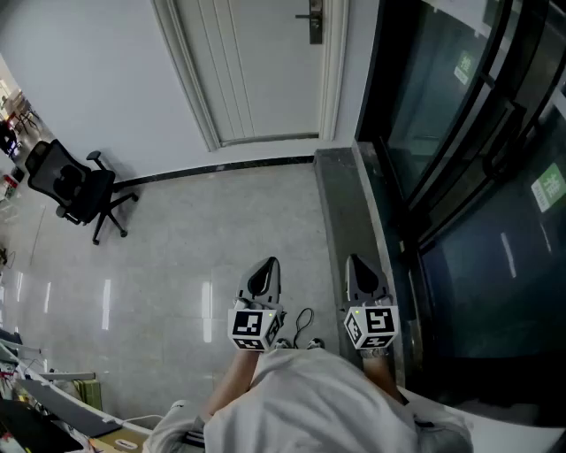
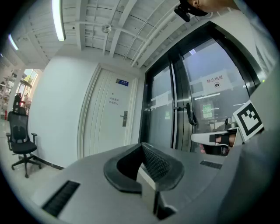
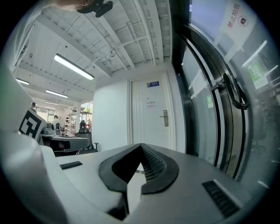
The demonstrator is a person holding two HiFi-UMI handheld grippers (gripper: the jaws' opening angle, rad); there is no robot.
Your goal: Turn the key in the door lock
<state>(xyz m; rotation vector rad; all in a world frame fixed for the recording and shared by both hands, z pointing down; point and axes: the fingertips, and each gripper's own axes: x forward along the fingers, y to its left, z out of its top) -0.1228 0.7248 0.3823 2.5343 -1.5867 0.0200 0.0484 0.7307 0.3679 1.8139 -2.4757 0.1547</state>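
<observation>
Standing well back from the white panelled door w/ its metal lock plate; no key visible. Left gripper & right gripper both closed, empty. Nothing done yet.

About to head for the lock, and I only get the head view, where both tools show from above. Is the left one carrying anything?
Observer: No. The grey left tool has its jaws together on nothing.
Operator: The right one?
Observer: The grey right tool is shut and empty too.
Operator: My view cuts off the door's top. Anything marking it?
Observer: The white panelled door carries a small blue sign near its top, well above the metal lock plate; a key is too small to make out.
</observation>
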